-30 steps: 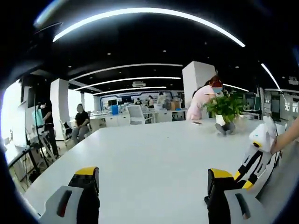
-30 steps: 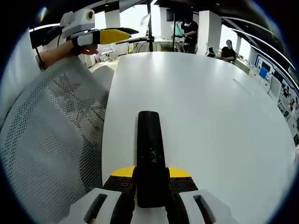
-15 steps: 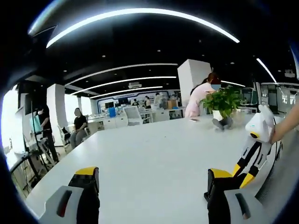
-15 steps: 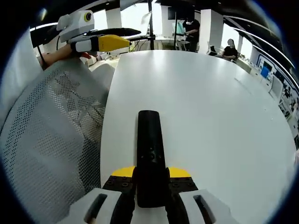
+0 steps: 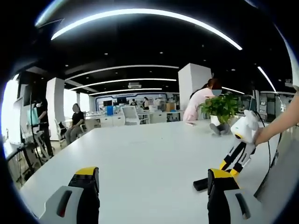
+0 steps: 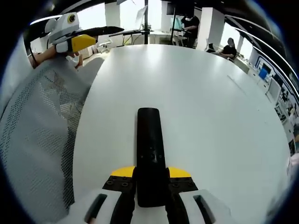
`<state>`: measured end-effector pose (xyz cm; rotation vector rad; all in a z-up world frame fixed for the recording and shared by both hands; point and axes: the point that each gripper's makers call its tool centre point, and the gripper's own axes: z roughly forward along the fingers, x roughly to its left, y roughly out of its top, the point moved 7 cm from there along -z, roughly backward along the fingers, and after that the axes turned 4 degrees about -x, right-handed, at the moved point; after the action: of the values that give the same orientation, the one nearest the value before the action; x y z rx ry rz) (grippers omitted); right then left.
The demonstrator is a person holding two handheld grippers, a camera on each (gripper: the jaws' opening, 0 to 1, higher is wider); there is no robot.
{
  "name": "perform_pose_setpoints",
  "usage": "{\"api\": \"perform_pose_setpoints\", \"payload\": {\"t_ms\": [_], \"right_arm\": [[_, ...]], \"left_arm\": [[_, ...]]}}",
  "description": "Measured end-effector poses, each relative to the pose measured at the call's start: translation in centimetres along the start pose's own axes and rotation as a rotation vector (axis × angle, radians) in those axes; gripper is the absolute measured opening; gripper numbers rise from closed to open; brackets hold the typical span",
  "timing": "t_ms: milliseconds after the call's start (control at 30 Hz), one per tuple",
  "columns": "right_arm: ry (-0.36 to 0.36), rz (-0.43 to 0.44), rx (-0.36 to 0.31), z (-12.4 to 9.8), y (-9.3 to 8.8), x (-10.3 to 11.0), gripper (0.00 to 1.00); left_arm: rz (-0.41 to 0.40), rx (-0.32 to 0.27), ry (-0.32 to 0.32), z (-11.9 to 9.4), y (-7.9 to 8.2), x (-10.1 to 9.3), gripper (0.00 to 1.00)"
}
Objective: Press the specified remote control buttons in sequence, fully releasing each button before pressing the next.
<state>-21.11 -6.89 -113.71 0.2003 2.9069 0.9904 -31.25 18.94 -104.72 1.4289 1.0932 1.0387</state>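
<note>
At lower centre, the right claw (image 6: 150,193) clamps the slim, stiff, light remote (image 6: 150,154) by its near end; the left claw (image 5: 152,196) stands apart.

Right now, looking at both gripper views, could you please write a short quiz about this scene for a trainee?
1. True or false: the right tongs are shut on the black remote control.
2. Multiple choice: the left tongs are (A) shut on a cup, (B) open and holding nothing, (C) pressing a button.
3. Fill in: at the far end of the white table, in the left gripper view, stands a potted ____.

Key: 1 true; 2 B; 3 plant.
</note>
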Motion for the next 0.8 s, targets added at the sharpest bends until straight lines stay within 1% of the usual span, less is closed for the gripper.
{"api": "perform_pose_setpoints", "payload": {"t_ms": [67, 267, 333, 433, 567, 800], "right_arm": [[-0.005, 0.008, 0.009, 0.0, -0.1, -0.7, 0.22], [-0.006, 0.015, 0.017, 0.0, 0.0, -2.4, 0.22], [-0.002, 0.009, 0.021, 0.0, 0.0, -2.8, 0.22], [0.025, -0.020, 0.037, 0.1, 0.1, -3.9, 0.22], [0.031, -0.032, 0.058, 0.1, 0.2, -5.0, 0.22], [0.043, -0.043, 0.072, 0.1, 0.2, -6.9, 0.22]], "left_arm": [[0.001, 0.004, -0.008, 0.0, -0.1, -0.1, 1.00], [-0.003, 0.004, -0.004, 0.0, -0.1, 0.0, 1.00], [0.000, 0.006, -0.005, 0.0, -0.1, 0.0, 1.00], [-0.003, 0.002, -0.014, 0.0, -0.1, -0.1, 0.98], [-0.004, 0.005, -0.019, 0.0, -0.1, -0.2, 0.98], [-0.005, 0.011, -0.025, 0.1, -0.2, -0.2, 0.98]]}}
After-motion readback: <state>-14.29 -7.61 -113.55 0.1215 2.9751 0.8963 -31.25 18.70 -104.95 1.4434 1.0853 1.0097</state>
